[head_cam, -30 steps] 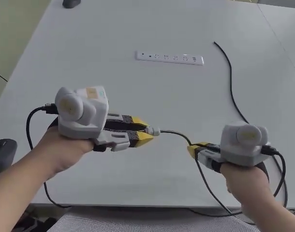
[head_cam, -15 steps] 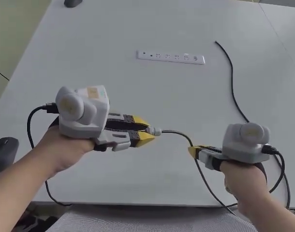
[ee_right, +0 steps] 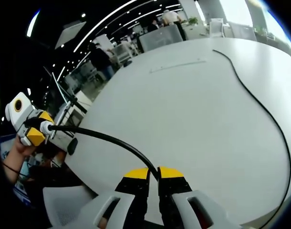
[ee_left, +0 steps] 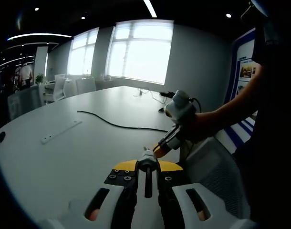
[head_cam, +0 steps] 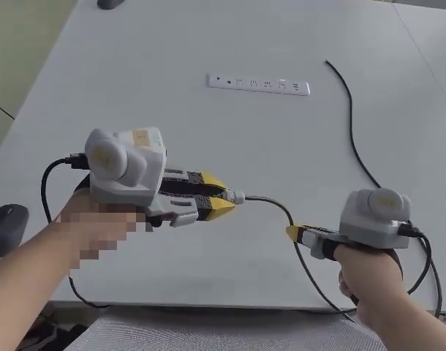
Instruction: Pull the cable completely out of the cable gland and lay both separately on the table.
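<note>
My left gripper (head_cam: 224, 202) (ee_left: 147, 164) is shut on a small grey cable gland (head_cam: 235, 197) (ee_left: 147, 159) held above the white table (head_cam: 172, 124). A black cable (head_cam: 274, 205) (ee_right: 107, 139) runs out of the gland to my right gripper (head_cam: 293, 233) (ee_right: 153, 172), which is shut on it lower right near the table's front edge. Past the right gripper the cable hangs off the edge, loops round and lies across the table toward the far right (head_cam: 349, 110) (ee_right: 253, 98). In the right gripper view the left gripper (ee_right: 38, 133) sits at the left with the gland (ee_right: 46, 127).
A white power strip (head_cam: 258, 85) lies at the table's middle back. A dark mouse-like object (head_cam: 5, 227) sits at the left edge, another dark object (head_cam: 110, 4) at the far top. Gripper leads hang off the front edge. People and chairs stand in the room behind.
My right gripper has moved down and slightly right, drawing more cable out of the gland. The left gripper has stayed nearly still.
</note>
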`<action>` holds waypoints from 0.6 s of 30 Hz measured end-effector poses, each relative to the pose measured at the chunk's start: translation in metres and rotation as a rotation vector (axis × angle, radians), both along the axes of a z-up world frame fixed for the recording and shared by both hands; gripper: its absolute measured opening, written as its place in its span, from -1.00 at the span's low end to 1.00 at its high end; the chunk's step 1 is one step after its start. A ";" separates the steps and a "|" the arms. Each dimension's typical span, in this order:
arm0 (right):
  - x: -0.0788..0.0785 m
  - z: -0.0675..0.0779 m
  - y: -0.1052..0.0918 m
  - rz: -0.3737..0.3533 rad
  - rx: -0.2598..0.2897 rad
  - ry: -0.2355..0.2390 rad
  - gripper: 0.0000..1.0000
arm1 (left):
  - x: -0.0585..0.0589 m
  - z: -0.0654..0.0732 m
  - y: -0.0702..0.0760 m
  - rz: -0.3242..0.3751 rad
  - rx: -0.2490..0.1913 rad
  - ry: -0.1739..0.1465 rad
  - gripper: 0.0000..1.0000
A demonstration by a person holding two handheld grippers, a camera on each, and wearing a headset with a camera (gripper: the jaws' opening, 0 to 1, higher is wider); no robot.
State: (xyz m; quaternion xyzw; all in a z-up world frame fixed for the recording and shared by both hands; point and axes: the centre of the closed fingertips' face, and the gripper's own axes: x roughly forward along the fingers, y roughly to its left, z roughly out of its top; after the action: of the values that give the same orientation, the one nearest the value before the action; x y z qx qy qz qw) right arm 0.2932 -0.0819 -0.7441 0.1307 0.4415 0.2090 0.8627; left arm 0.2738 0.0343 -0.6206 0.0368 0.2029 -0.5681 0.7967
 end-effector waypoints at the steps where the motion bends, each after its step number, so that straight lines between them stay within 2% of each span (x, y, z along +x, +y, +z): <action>1: 0.000 0.000 0.000 0.002 -0.001 -0.003 -0.98 | 0.000 0.000 0.000 0.002 -0.001 0.001 -0.70; 7: 0.000 0.001 0.001 0.008 0.011 -0.022 -0.96 | 0.001 0.001 0.000 0.005 -0.003 0.005 -0.70; 13: -0.002 0.005 0.003 0.053 -0.009 -0.057 -0.95 | 0.003 0.001 0.001 0.017 -0.005 0.009 -0.70; 18: -0.002 0.007 0.004 0.136 -0.077 -0.105 -0.95 | 0.005 0.000 0.003 0.032 -0.007 0.018 -0.71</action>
State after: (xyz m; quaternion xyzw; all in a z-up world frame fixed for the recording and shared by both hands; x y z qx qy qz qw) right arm 0.2911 -0.0779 -0.7373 0.0561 0.4111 0.2566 0.8730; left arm 0.2785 0.0376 -0.6204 0.0255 0.2084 -0.5566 0.8038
